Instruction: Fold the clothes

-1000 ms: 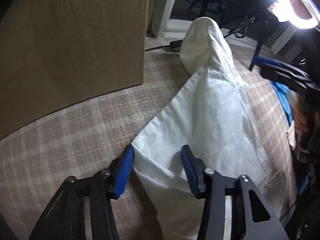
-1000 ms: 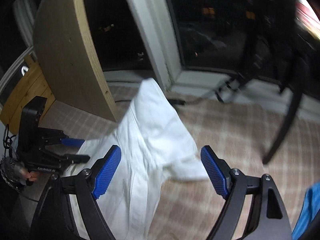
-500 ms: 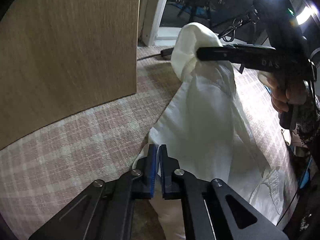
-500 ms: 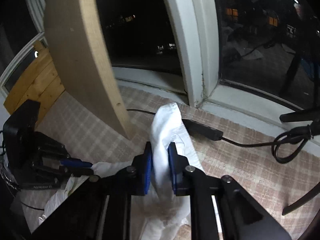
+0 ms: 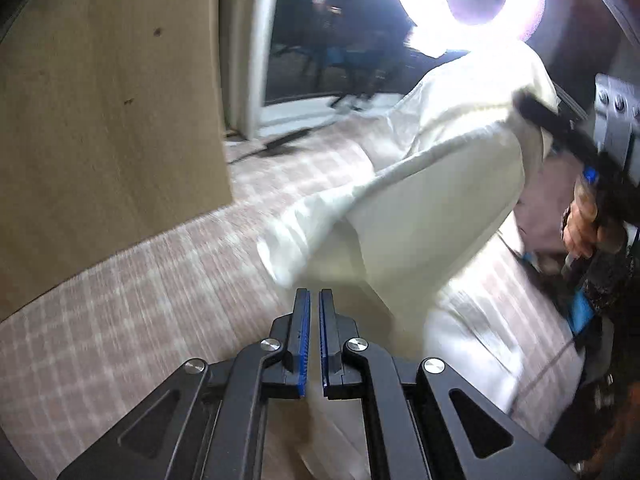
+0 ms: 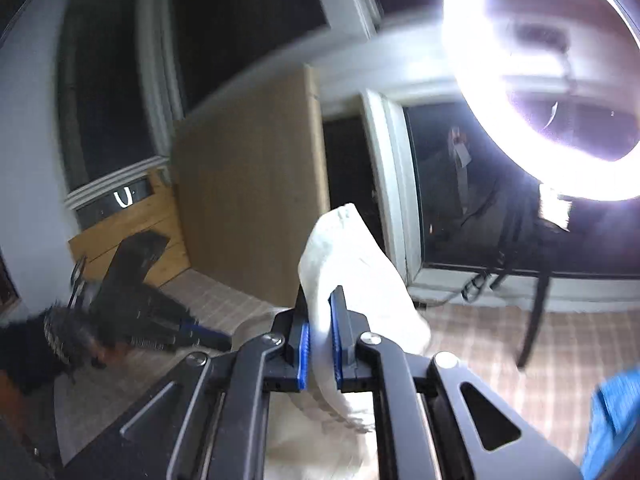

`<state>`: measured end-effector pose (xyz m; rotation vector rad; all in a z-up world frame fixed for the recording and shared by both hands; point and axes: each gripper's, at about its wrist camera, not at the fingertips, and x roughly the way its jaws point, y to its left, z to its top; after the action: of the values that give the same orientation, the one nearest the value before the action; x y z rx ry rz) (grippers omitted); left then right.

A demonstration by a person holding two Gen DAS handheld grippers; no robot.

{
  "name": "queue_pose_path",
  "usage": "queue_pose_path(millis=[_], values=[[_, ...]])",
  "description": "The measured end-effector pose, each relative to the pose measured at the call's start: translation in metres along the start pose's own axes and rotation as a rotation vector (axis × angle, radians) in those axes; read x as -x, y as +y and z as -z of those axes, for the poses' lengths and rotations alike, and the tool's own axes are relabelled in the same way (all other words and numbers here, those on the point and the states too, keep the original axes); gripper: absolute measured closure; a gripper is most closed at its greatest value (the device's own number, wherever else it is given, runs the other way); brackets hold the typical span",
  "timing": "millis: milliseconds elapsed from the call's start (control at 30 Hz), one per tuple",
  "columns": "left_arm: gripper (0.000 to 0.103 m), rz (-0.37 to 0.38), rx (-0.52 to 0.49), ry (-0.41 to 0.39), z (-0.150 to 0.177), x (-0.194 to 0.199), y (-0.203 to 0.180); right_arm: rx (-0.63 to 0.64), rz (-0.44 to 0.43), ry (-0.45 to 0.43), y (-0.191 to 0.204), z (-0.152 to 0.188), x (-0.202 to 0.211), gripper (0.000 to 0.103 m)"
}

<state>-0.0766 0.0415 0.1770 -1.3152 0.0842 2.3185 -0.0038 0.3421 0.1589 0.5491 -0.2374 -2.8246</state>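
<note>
A white garment (image 5: pixel 432 200) hangs stretched above the pink plaid surface (image 5: pixel 140 300). My left gripper (image 5: pixel 314 300) is shut on its near lower edge; the cloth between the pads is blurred. My right gripper (image 6: pixel 320 312) is shut on the garment's other end (image 6: pixel 352 256) and holds it up high. In the left wrist view the right gripper (image 5: pixel 560 128) shows at the right, raised, with the cloth draped over it. In the right wrist view the left gripper (image 6: pixel 160 320) shows low at the left.
A wooden board (image 5: pixel 100 120) stands at the left. A bright ring light (image 6: pixel 552 80) glares above. A dark window (image 5: pixel 320 40) and a black cable (image 5: pixel 272 146) are at the back. Blue cloth (image 6: pixel 612 412) lies at the right.
Both grippers closed on the garment, then lifted it. The right gripper has risen high and pulled its end up and to the right; the cloth now hangs between them.
</note>
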Motion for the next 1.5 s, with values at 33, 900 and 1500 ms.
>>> queue_pose_path(millis=[33, 900, 1500], values=[[0.092, 0.008, -0.014, 0.002, 0.006, 0.008, -0.008, -0.006, 0.004, 0.016, 0.009, 0.014, 0.015, 0.094], [0.053, 0.056, -0.264, 0.253, -0.049, -0.058, -0.012, -0.783, -0.089, 0.616, -0.123, 0.128, 0.025, 0.047], [0.080, 0.177, -0.186, 0.214, -0.057, -0.075, 0.015, -0.065, 0.164, 0.356, -0.055, -0.010, -0.047, 0.099]])
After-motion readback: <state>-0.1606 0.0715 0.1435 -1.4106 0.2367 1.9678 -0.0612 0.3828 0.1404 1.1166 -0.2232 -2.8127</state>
